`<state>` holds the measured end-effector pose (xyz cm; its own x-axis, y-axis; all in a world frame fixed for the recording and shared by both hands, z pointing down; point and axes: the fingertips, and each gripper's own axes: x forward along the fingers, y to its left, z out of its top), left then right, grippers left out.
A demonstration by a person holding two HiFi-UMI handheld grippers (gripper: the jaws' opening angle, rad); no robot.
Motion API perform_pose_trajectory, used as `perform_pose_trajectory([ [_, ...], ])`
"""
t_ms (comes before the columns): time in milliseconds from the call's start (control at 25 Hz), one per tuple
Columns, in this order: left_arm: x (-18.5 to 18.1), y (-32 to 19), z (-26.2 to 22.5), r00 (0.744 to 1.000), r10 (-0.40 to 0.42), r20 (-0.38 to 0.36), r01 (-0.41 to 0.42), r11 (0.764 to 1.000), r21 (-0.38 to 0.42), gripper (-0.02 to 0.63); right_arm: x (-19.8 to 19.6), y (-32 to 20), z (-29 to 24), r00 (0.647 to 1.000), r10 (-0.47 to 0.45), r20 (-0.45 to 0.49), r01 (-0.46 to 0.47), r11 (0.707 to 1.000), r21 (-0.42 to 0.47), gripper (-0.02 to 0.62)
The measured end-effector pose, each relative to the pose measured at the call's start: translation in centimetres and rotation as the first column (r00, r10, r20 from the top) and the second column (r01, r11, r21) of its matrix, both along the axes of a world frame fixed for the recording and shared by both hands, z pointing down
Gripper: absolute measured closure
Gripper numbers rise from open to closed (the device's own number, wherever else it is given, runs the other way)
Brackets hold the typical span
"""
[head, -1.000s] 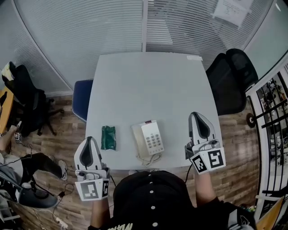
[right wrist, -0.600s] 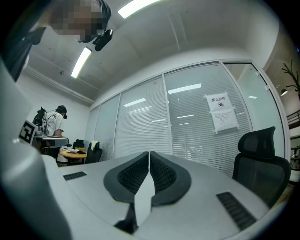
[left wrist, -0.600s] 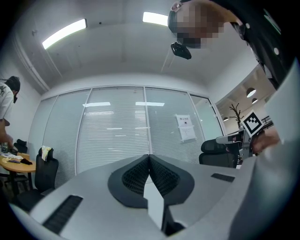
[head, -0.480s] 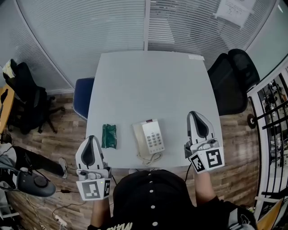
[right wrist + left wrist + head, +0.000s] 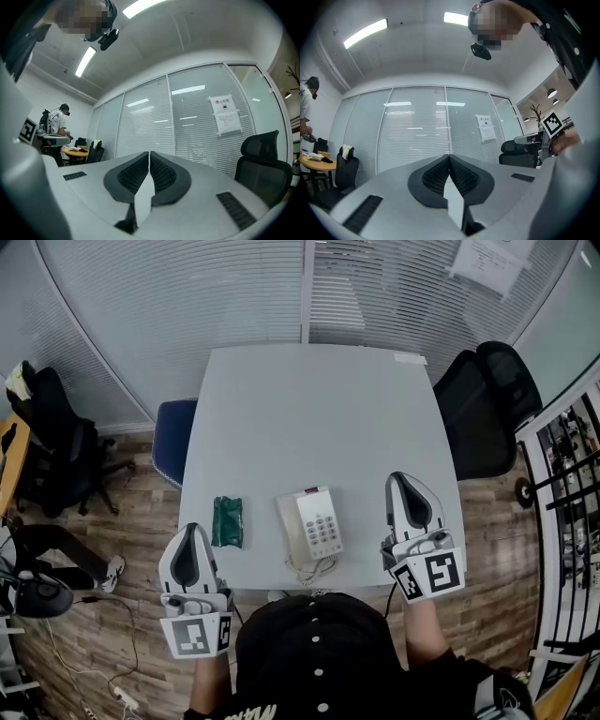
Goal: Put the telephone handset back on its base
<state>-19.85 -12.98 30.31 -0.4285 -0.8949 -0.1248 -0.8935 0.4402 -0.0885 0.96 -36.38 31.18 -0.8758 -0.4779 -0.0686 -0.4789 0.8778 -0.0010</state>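
Observation:
A white telephone lies near the front edge of the grey table, in the head view. Its handset rests along the left side of the base, and the coiled cord loops toward the table edge. My left gripper hovers at the table's front left corner, shut and empty, left of the phone. My right gripper is over the table's front right part, right of the phone, also shut with nothing in it. In the left gripper view the jaws meet; in the right gripper view the jaws meet too.
A green packet lies on the table left of the phone. A blue chair stands at the table's left side and a black office chair at its right. Glass walls with blinds close off the far side.
Both grippers have hardly moved. At the left edge of the head view, a seated person's legs and the dark objects on the floor have shifted.

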Motion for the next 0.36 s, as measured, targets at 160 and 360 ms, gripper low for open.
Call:
perform_pose_trajectory([
  [160, 0.20, 0.03, 0.11, 1.000, 0.000, -0.003, 0.000, 1.000, 0.000, 0.591, 0.08, 0.03, 0.12, 1.000, -0.003, -0.003, 0.003, 1.000, -0.002, 0.560],
  [360, 0.05, 0.12, 0.02, 1.000, 0.001, -0.025, -0.001, 1.000, 0.005, 0.591, -0.19, 0.12, 0.08, 1.000, -0.005, -0.008, 0.005, 1.000, -0.005, 0.560],
])
